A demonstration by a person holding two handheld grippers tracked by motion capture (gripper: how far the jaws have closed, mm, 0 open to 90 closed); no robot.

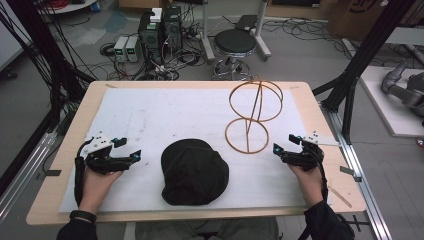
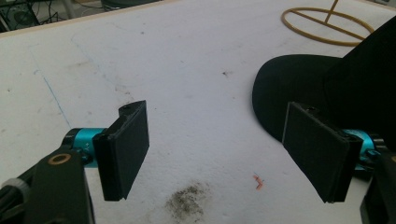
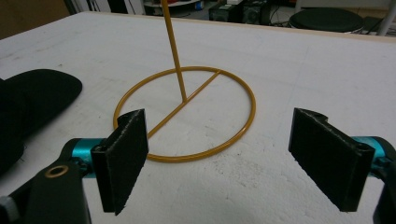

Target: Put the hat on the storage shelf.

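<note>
You held the left gripper (image 1: 131,151) just left of the black cap (image 1: 195,171), its jaws spread wide and empty; the right gripper (image 1: 285,144) sat beside the wire hat stand (image 1: 251,114), its jaws likewise wide apart with nothing between them. The cap lay flat on the white mat (image 1: 150,115) at the near middle of the bench (image 1: 80,115), brim (image 2: 289,84) pointing away from you as far as the dark cloth let me judge; the stand stood upright just beyond it to the right, apart from the cap.

To do the lift well, I would have taken the cap by opposite edges, one set of jaws on the brim and the other on the crown's rim, closing on a single layer of cloth so it did not bunch; soft fabric sags, so both grips should have risen together. The stand's upright rod (image 3: 175,51) and top ring (image 1: 256,101) were what stood in the way; light wire probably tips if nudged by a jaw. A stool (image 1: 235,42) and computers (image 1: 160,30) stood on the floor beyond the bench, well clear.
</note>
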